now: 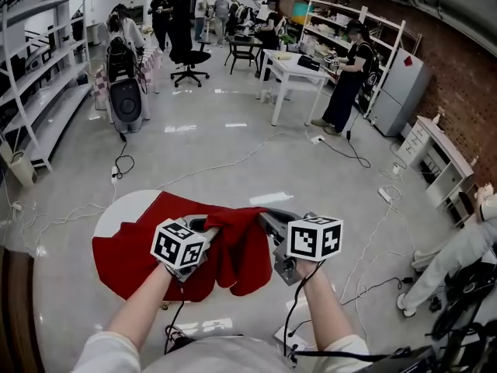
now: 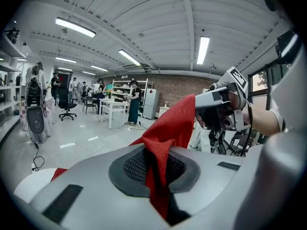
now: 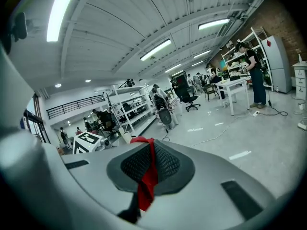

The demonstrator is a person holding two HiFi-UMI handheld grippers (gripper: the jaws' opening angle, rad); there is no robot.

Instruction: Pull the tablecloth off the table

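Tablecloth [image 1: 124, 259] check: red, bunched up, draped over the 6 o'clock half of the round white table [image 1: 124, 207]. Leaves the 12 o'clock part of the top bare. Left gripper [image 1: 206, 228] clamped down on a fold, jaws almost together with cloth pinched between. Same deal for the right gripper [image 1: 264, 217] at 3 o'clock from it, squeezed onto a thin red strip. Cloth stretched between the two, raised off the tabletop.
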